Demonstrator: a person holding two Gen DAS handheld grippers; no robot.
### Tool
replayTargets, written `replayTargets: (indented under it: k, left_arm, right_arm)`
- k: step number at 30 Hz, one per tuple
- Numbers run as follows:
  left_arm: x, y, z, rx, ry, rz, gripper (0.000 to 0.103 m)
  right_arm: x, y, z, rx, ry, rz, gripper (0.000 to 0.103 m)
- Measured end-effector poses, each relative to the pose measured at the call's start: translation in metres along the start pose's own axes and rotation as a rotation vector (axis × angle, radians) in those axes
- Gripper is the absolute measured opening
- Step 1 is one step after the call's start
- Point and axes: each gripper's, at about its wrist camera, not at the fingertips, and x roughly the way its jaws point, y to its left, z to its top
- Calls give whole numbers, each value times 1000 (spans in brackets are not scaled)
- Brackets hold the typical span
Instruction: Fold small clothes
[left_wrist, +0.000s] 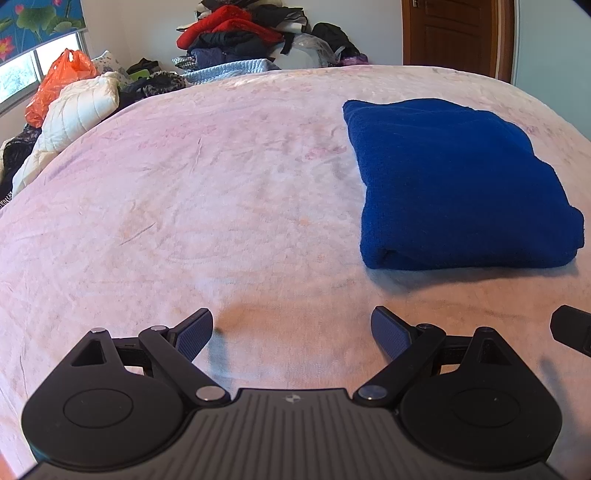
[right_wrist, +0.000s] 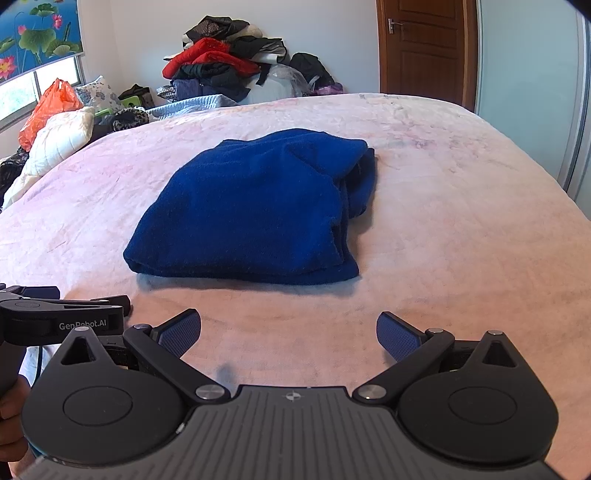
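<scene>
Blue garment (right_wrist: 251, 206), soft and limp, is seen lying folded on the bed (right_wrist: 461, 229), best pinched at its layered right edge, while left gripper (left_wrist: 291, 334) and right gripper (right_wrist: 289, 334) are held released, empty

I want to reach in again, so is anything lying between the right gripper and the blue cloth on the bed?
Nothing visible does. Only bare pink bedspread lies between the open right gripper and the folded blue cloth. The left gripper sits off to the side, clear of that path.
</scene>
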Motion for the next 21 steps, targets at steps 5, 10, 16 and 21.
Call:
replayTargets:
  k: [5, 10, 16, 21]
  left_arm:
    - [-1, 0, 1, 2, 2, -1, 93]
    - [-1, -1, 1, 12, 1, 0, 93]
    - [-1, 0, 0, 13, -5, -7, 93]
    - [-3, -1, 1, 20, -20, -22, 94]
  right_arm:
    - [-1, -1, 1, 1, -1, 1, 102]
    - [-1, -1, 1, 2, -1, 3, 102]
    - [-1, -1, 1, 4, 0, 7, 102]
    - [-1, -2, 1, 12, 0, 16, 102]
